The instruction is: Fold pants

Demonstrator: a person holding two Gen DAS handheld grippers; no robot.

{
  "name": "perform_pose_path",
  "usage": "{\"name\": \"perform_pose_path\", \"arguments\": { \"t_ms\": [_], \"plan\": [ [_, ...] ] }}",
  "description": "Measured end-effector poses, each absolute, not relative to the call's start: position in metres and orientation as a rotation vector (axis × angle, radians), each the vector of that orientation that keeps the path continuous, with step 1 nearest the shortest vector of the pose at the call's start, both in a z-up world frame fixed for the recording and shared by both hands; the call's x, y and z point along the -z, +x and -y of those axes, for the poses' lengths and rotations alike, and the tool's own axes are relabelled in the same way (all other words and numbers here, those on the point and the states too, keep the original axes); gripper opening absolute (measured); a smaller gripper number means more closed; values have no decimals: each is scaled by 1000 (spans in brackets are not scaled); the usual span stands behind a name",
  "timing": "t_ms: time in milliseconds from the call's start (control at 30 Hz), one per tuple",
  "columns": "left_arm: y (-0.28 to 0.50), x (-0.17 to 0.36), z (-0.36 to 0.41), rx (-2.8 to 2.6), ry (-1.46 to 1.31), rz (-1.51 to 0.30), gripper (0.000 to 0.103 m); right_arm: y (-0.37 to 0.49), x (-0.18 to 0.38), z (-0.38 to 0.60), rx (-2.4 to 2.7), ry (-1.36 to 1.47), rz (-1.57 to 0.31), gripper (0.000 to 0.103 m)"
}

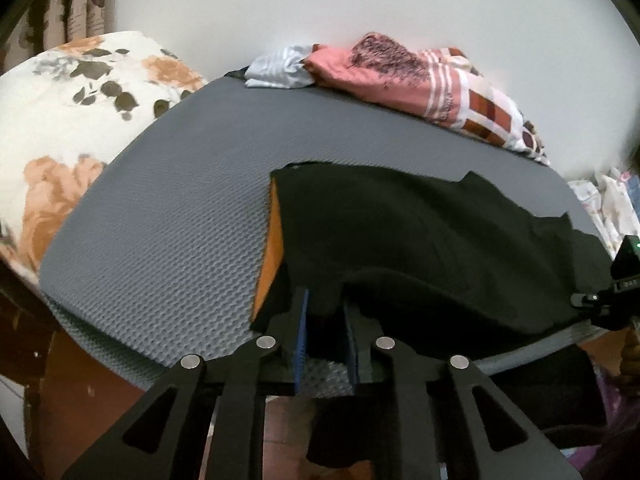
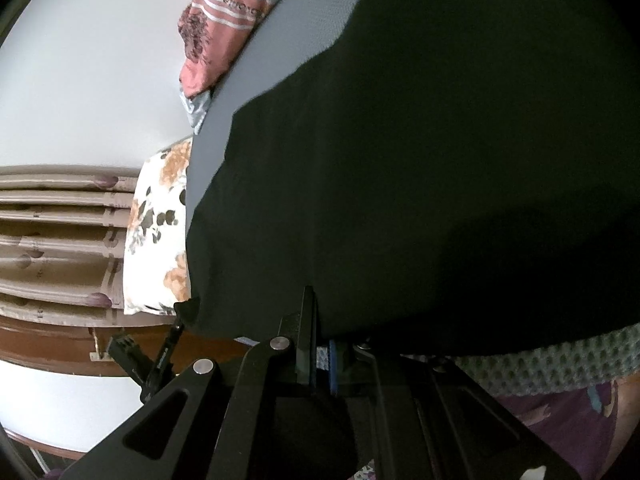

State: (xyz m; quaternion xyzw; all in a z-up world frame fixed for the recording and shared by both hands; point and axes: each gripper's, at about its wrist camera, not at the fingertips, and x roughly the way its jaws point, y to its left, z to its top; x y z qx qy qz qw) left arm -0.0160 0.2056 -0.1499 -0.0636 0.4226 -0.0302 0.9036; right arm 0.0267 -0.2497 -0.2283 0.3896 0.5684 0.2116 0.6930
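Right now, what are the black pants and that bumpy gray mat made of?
The black pants look like soft matte cloth, maybe cotton knit: they drape and crease without shine. An orange lining or stripe shows at one edge. The gray mat looks like foam or rubber, judging by its dimpled, dull surface, though I can't be sure.

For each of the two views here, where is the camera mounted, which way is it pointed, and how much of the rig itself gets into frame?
Left wrist: sits behind the left tongs, level, looking across the grey mat toward the white wall; its blue pads close on the near edge of the black pants; the right tongs show at the right edge.
Right wrist: sits behind the right tongs, rolled sideways, facing the pants close up; the left tongs show at lower left.
Shared: pants, mat, floral pillow, pink cloth.
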Motion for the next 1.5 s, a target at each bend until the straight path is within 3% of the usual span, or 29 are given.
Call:
{"name": "perform_pose_path", "arguments": {
  "t_ms": [133,200,300,533,733,900,1067,1200,1300,1400,1500],
  "plan": [
    [-19,154,-213,8,-103,-887,30,27,231,247,-487,875,-1279,6],
    [-22,153,-220,-36,-99,-883,47,26,232,244,-495,870,-1281,6],
    [-27,151,-233,-114,-82,-858,61,26,235,241,-505,862,-1292,6],
    [-37,129,-270,-222,-128,-787,61,26,241,242,-510,870,-1289,6],
    [-49,108,-253,-131,-145,-772,61,25,244,242,-518,886,-1289,6],
    [-44,121,-231,-77,-180,-931,63,24,243,240,-525,892,-1290,6],
    [-41,154,-245,-2,-474,-1077,63,23,244,239,-538,907,-1290,7],
    [-39,155,-244,75,-580,-1021,63,23,242,238,-550,901,-1290,7],
    [-31,156,-241,66,-561,-1026,58,23,242,236,-549,903,-1290,7],
    [-25,166,-240,82,-589,-1058,24,24,241,236,-550,901,-1289,7],
    [-23,161,-233,65,-504,-1045,13,23,241,235,-550,895,-1289,8]
  ]
}}
